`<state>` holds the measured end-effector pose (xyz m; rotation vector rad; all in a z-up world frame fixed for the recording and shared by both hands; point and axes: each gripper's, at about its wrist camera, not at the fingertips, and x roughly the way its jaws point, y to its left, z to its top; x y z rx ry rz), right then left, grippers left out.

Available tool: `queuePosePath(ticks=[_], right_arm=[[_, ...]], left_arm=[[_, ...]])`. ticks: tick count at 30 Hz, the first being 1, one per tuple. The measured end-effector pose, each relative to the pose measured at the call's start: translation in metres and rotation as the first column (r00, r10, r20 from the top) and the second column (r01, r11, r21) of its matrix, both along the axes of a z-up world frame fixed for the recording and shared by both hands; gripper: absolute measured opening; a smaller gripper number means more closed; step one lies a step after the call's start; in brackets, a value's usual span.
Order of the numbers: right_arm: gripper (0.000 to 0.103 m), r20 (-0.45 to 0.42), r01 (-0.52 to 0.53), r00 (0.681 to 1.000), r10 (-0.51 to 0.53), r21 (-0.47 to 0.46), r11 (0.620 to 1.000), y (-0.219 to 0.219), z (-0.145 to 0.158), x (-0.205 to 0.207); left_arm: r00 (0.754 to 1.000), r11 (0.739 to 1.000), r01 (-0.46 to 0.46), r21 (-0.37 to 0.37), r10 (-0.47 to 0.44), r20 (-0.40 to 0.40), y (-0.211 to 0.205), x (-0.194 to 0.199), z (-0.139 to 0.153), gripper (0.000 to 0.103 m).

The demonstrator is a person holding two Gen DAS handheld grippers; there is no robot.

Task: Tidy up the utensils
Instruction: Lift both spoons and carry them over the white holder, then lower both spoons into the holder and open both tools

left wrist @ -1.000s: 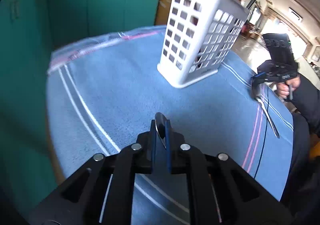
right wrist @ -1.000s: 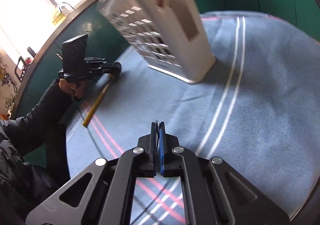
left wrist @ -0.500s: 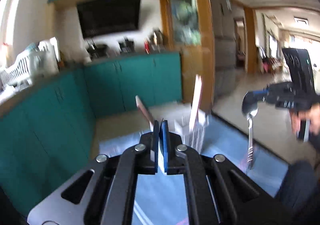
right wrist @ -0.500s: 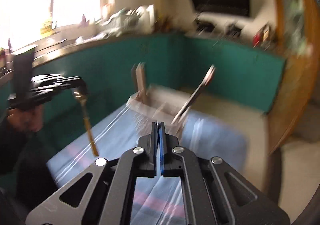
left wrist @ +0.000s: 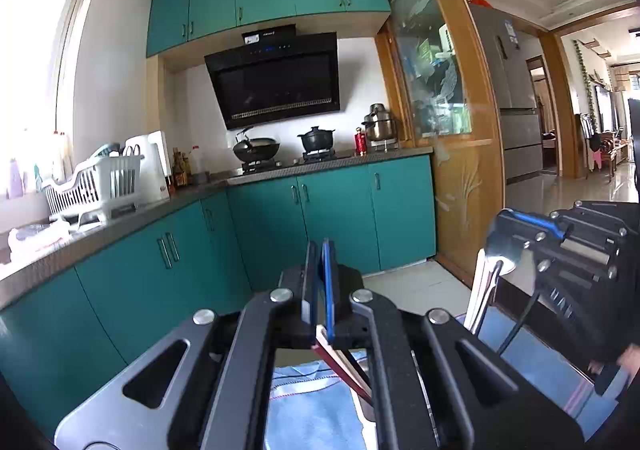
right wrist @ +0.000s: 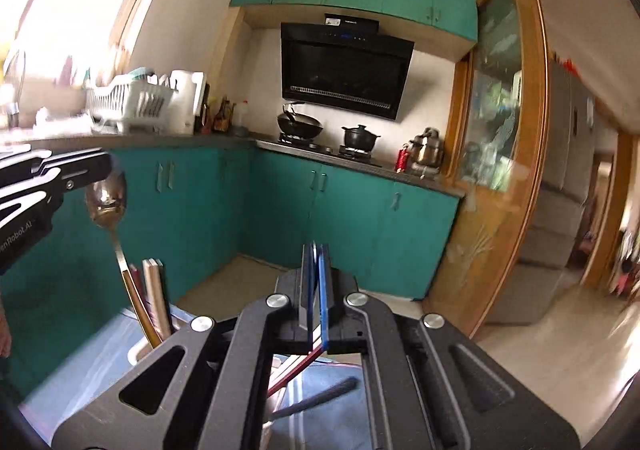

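Note:
My left gripper (left wrist: pixel 318 278) is shut on a gold-handled spoon; in the right wrist view that spoon (right wrist: pixel 107 199) hangs bowl-up from it, handle down into the white utensil basket (right wrist: pixel 138 352). My right gripper (right wrist: pixel 316 282) is shut on a silver spoon; in the left wrist view that spoon (left wrist: pixel 486 282) hangs bowl-up from it over the table. Chopsticks (right wrist: pixel 154 290) stand in the basket, and they also show under my left gripper (left wrist: pixel 344 366). Both grippers are raised and level.
The blue striped cloth (left wrist: pixel 316 406) covers the table below. Teal cabinets (left wrist: pixel 336 218) and a counter with stove, pots and a dish rack (left wrist: pixel 96 182) stand beyond. A wooden glass door (left wrist: pixel 440 110) is on the right.
Both grippers lifted their spoons off the cloth and swung up to level. The basket has dropped below both views and the two grippers have come closer together.

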<state>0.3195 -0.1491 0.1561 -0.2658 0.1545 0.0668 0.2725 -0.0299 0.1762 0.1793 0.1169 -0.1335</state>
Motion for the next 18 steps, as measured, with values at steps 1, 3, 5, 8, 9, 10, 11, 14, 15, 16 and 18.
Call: queuePosePath(ticks=[1,3,5,8,9,10,11,14,15,16,18], right_arm=[[0.003,0.002,0.004,1.000,-0.004,-0.014,1.000,0.003,-0.006,0.003],[0.003,0.009,0.018,1.000,-0.017,-0.068,0.998,0.016,-0.027,0.009],[0.003,-0.012,0.013,1.000,-0.014,-0.103,0.995,0.025,-0.044,0.015],[0.007,-0.038,0.010,0.999,-0.015,-0.138,0.990,0.031,-0.061,0.020],[0.018,-0.057,0.003,0.998,-0.011,-0.145,0.989,0.032,-0.064,0.020],[0.042,-0.090,-0.014,0.996,0.001,-0.144,0.990,0.031,-0.065,0.021],[0.067,-0.104,-0.021,0.995,0.008,-0.133,0.991,0.028,-0.063,0.017],[0.089,-0.016,-0.012,1.000,0.011,-0.034,0.999,0.008,-0.037,-0.021],[0.092,0.010,-0.017,1.000,0.017,0.010,1.000,-0.003,-0.026,-0.038],[0.100,0.044,-0.026,0.999,0.022,0.087,0.996,-0.022,-0.011,-0.067],[0.100,0.075,-0.045,0.997,0.032,0.180,0.983,-0.049,0.003,-0.113]], left_arm=[[1.000,1.000,-0.009,0.002,0.009,-0.002,-0.003,0.004,-0.010,0.003],[1.000,1.000,-0.014,0.014,0.014,-0.002,-0.006,0.008,-0.023,0.003],[0.999,0.999,-0.032,0.043,0.030,0.032,-0.014,0.013,-0.041,0.003],[1.000,0.996,-0.018,0.087,0.017,0.007,-0.024,0.017,-0.057,0.020],[1.000,0.996,-0.010,0.085,0.010,-0.003,-0.023,0.018,-0.057,0.062],[1.000,0.998,0.003,0.055,-0.003,-0.005,-0.018,0.013,-0.054,0.090],[1.000,1.000,0.012,0.006,-0.012,0.010,-0.009,0.002,-0.046,0.092],[1.000,0.992,0.011,-0.126,-0.009,0.017,0.025,-0.043,-0.015,0.099],[1.000,0.985,-0.002,-0.173,0.006,0.025,0.039,-0.066,-0.005,0.099],[0.999,0.978,-0.012,-0.208,0.019,0.032,0.051,-0.087,0.001,0.099],[0.999,0.968,-0.047,-0.246,0.050,0.006,0.069,-0.127,0.004,0.099]])
